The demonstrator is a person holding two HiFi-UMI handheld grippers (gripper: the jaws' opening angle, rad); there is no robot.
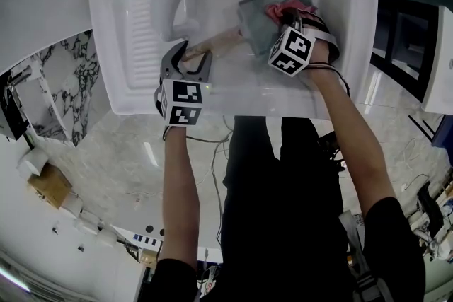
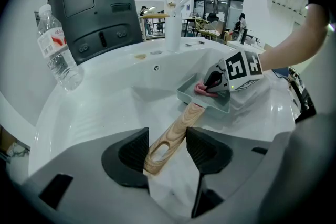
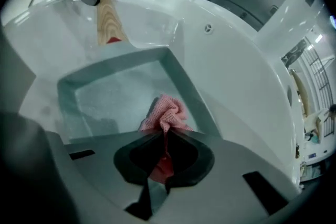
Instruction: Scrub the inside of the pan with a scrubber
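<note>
Right gripper view: scrubber in claw

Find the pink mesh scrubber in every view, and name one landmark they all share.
Head view: pink mesh scrubber upper right of centre, in the grey-green square pan.
Left gripper view: scrubber right of centre, at the tip of the right gripper.
Right gripper view: scrubber low centre, pinched between the jaws.
Shared landmark: the pan's pale wooden handle.
</note>
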